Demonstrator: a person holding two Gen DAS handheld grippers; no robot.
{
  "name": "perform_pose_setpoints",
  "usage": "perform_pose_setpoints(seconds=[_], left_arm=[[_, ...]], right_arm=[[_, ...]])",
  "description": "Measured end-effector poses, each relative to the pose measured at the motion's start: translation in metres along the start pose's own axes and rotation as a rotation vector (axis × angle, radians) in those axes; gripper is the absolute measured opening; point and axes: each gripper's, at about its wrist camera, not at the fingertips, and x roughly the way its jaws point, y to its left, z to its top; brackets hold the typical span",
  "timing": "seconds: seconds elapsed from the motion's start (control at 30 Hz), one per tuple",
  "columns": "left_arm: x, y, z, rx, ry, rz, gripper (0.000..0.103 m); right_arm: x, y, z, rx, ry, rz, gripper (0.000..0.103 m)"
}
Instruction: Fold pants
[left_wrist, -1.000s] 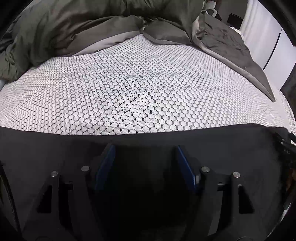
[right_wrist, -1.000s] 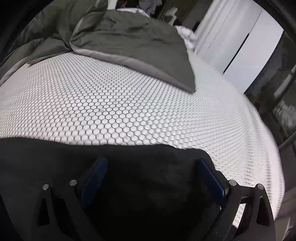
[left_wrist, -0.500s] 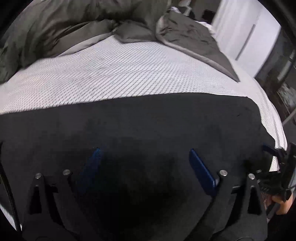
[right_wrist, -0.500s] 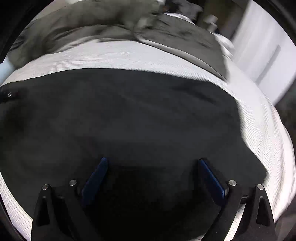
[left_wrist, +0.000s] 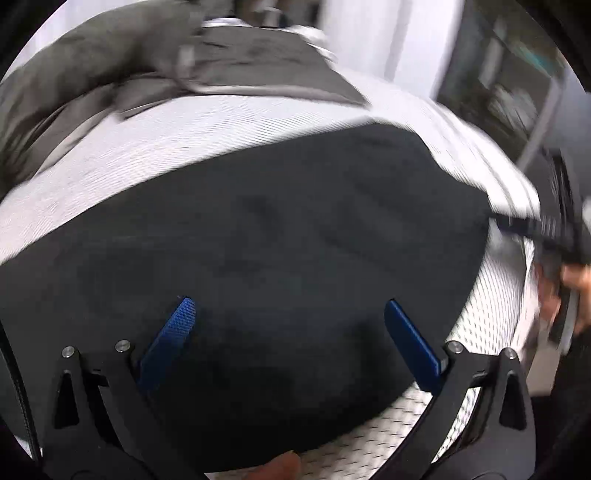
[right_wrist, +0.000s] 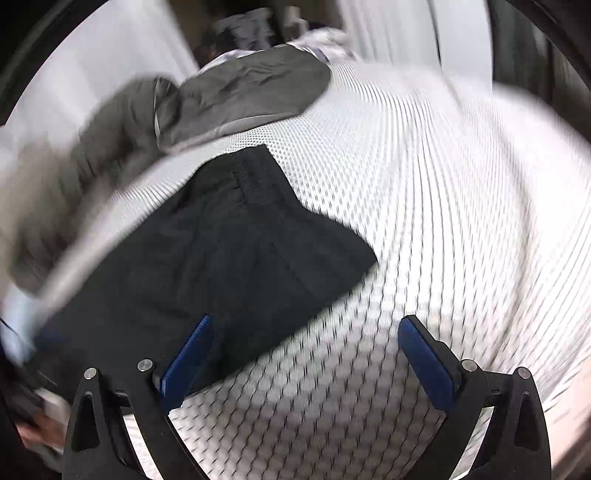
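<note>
Black pants (left_wrist: 266, 236) lie flat on a bed with a white honeycomb-patterned cover (left_wrist: 155, 147). My left gripper (left_wrist: 290, 310) is open and empty, held above the pants near their front edge. In the right wrist view the pants (right_wrist: 221, 243) lie left of centre, with a waistband end at the far side. My right gripper (right_wrist: 306, 325) is open and empty, above the pants' near right edge, its right finger over bare cover (right_wrist: 424, 221). The right gripper (left_wrist: 554, 236) shows blurred at the right edge of the left wrist view.
A rumpled grey-green duvet (left_wrist: 147, 70) is heaped at the far end of the bed, also in the right wrist view (right_wrist: 229, 96). White wardrobe doors (right_wrist: 399, 33) and a dark window (left_wrist: 509, 85) stand beyond the bed. The bed edge runs along the right.
Both grippers have pulled back and up from the pants and swung right, still open. More of the pants and the bed cover now shows. The views are blurred by motion.
</note>
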Motion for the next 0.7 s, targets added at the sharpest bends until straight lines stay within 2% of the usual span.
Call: perform_pose_setpoints(seconds=[0.07,0.13,0.23,0.33,0.4,0.5,0.6,0.67,0.7], left_arm=[[0.014,-0.024,-0.001,0.072,0.032,0.015,0.102],[0.027,-0.038,-0.002,0.092,0.071,0.041,0.102],[0.037,-0.047,-0.003,0.084,0.109,0.071,0.102],[0.038,-0.050,-0.006,0.073,0.112,0.071,0.102],[0.037,-0.049,-0.007,0.079,0.105,0.077,0.102],[0.034,-0.045,-0.010,0.089,0.096,0.072,0.102],[0.030,-0.039,-0.012,0.082,0.100,0.063,0.102],[0.027,-0.036,-0.014,0.080,0.102,0.063,0.102],[0.025,-0.036,-0.015,0.080,0.101,0.062,0.102]], right_arm=[[-0.009,-0.011,-0.007,0.092,-0.014,0.115,0.098],[-0.005,-0.020,-0.002,0.173,-0.026,0.250,0.089],[0.010,-0.019,0.009,0.235,-0.011,0.349,0.086],[0.035,-0.010,0.021,0.247,-0.017,0.320,0.072],[0.038,-0.006,0.027,0.249,-0.030,0.291,0.042],[0.031,0.004,0.030,0.244,-0.064,0.296,0.026],[0.005,0.007,0.029,0.217,-0.121,0.322,0.025],[-0.002,0.008,0.025,0.189,-0.114,0.278,0.026],[-0.006,0.004,0.018,0.187,-0.099,0.247,0.032]])
